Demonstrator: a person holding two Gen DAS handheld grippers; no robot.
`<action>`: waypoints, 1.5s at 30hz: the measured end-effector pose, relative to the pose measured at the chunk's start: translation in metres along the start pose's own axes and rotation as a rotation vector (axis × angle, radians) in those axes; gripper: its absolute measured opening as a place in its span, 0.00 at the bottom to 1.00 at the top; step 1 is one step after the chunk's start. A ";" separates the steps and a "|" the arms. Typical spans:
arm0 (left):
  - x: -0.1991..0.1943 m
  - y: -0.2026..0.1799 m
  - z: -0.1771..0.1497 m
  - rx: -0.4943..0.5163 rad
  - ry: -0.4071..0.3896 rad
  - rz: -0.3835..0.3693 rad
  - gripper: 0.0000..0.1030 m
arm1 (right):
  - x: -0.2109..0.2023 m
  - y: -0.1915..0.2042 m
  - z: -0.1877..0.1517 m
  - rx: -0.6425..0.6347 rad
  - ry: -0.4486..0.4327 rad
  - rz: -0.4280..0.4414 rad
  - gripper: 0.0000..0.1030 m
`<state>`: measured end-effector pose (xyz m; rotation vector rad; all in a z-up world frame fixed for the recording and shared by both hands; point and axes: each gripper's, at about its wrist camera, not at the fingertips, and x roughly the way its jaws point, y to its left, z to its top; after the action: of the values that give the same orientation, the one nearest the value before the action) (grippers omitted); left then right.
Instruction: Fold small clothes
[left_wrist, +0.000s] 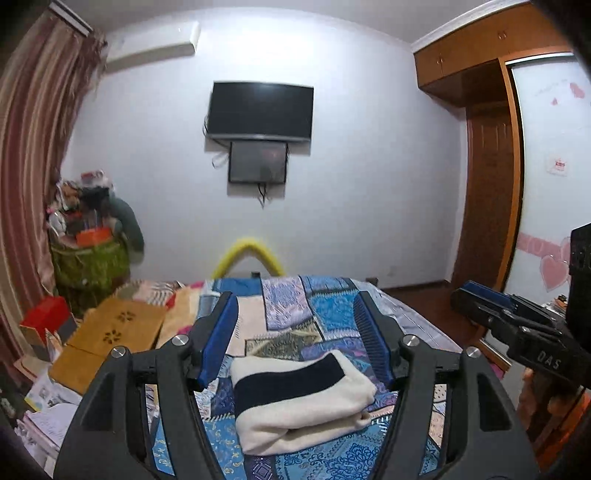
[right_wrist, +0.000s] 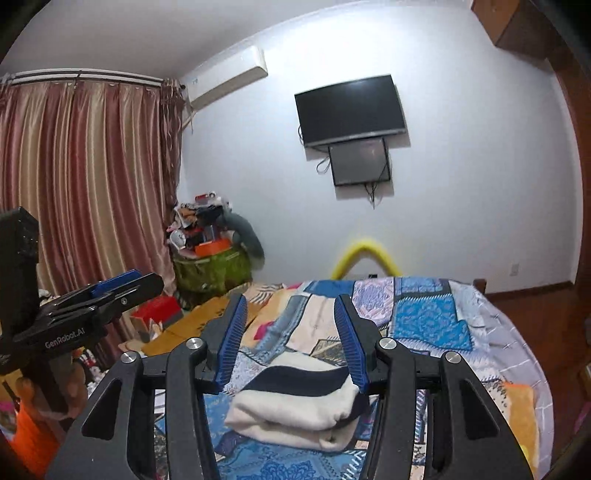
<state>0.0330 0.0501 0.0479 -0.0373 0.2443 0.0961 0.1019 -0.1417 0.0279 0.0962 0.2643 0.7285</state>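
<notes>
A folded cream garment with a dark band across it lies on the patchwork bedspread of the bed, below and between the blue pads of both claws — neither touches it. The left claw stands spread and empty above the cloth, and the right claw also hangs parted with nothing pinched. On the far wall hang a dark television and a smaller screen beneath it
</notes>
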 end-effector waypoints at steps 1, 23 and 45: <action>-0.003 -0.001 -0.001 -0.002 -0.010 0.013 0.67 | -0.002 0.001 -0.001 -0.001 -0.004 -0.006 0.49; -0.005 -0.002 -0.021 -0.070 0.018 0.026 1.00 | -0.006 0.008 -0.009 -0.008 -0.007 -0.119 1.00; 0.001 0.001 -0.028 -0.084 0.042 0.021 1.00 | -0.012 0.006 -0.010 -0.007 0.002 -0.137 1.00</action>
<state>0.0274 0.0503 0.0207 -0.1202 0.2829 0.1262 0.0866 -0.1451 0.0216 0.0700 0.2670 0.5932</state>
